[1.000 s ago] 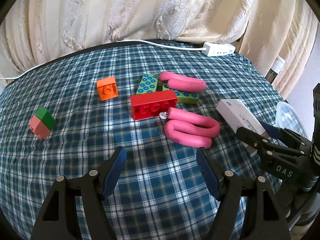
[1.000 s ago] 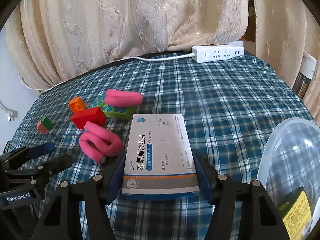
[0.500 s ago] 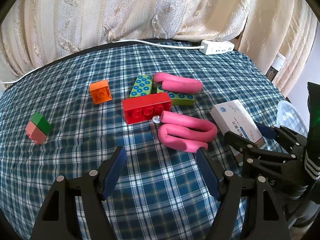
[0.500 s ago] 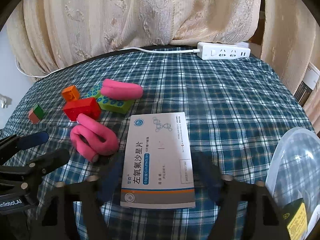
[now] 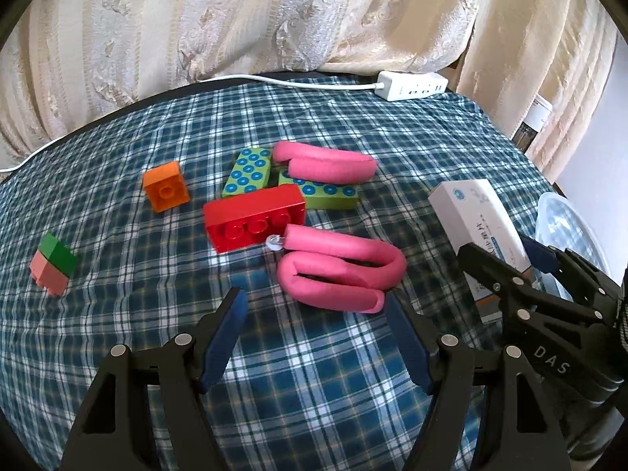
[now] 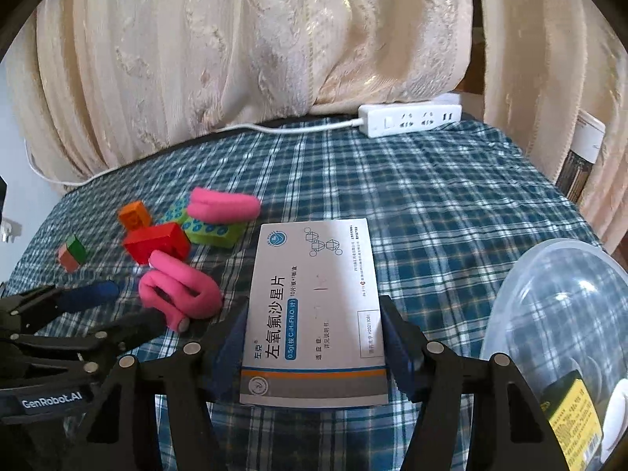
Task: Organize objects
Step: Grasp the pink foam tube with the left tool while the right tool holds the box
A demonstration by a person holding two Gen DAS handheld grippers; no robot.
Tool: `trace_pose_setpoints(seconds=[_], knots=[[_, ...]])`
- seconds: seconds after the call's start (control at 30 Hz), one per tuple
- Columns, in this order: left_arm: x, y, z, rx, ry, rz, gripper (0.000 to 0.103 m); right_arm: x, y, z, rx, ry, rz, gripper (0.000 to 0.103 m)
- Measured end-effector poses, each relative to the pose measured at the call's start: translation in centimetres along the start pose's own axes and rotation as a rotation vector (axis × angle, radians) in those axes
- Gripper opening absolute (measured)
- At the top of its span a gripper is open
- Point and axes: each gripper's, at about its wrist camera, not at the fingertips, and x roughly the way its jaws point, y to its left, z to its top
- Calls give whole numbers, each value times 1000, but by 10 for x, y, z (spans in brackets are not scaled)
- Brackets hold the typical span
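My right gripper is shut on a white medicine box, with the pads pressing its long sides near the lower end. In the left wrist view the same box sticks out of that gripper at the right. My left gripper is open and holds nothing, just in front of a folded pink foam tube. Behind the tube lie a red brick, two green dotted bricks, a second pink tube and an orange brick.
A small green and pink block sits apart at the left. A clear plastic container with a yellow item inside stands at the right. A white power strip lies at the table's far edge, before cream curtains.
The right gripper has tilted a little with the box still in it. The left wrist view has drifted slightly, so the bricks sit further left. Nothing was taken or let go.
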Motion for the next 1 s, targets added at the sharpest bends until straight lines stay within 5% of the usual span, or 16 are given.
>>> trace_pose_setpoints(seconds=[0.6, 1.0], knots=[[12, -19, 2, -27, 86, -64, 74, -19, -17, 1, 74, -91, 48, 66], [28, -6, 22, -254, 130, -55, 74, -32, -27, 1, 119, -148, 34, 66]])
